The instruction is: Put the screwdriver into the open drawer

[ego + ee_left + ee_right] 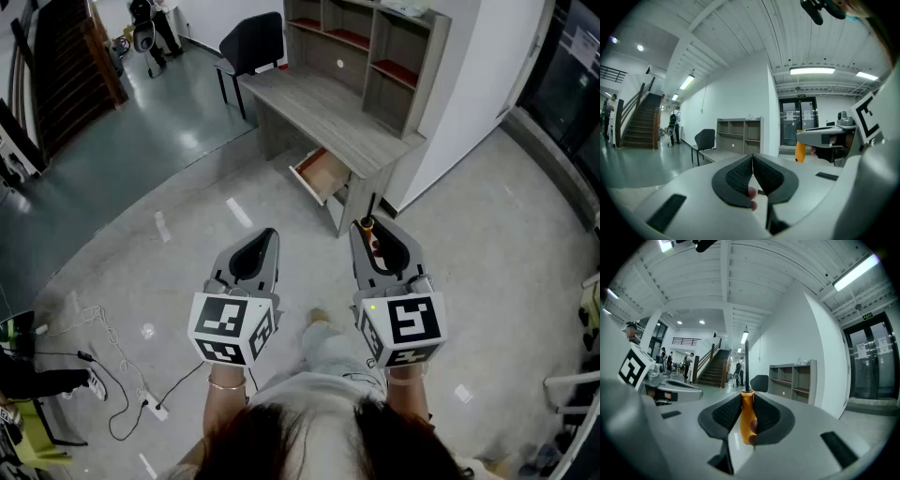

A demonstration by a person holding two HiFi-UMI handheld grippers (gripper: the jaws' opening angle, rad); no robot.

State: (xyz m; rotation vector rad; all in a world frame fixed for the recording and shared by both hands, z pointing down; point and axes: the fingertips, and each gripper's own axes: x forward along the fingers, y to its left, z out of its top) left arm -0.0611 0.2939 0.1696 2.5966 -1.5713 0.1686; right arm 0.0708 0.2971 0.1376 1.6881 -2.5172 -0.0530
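Right gripper: fingers clamp the orange screwdriver, shaft up.
Left gripper: fingers closed, empty.
Drawer: open under the far desk.

head view: steep down | gripper views: fwd, level | share shelf

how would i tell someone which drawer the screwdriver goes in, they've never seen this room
Find the long grey desk that ends at the white wall and has a shelf unit on top. Under its front edge, near the wall end, the drawer is pulled out. Its reddish-brown inside stands out against the grey wood around it.
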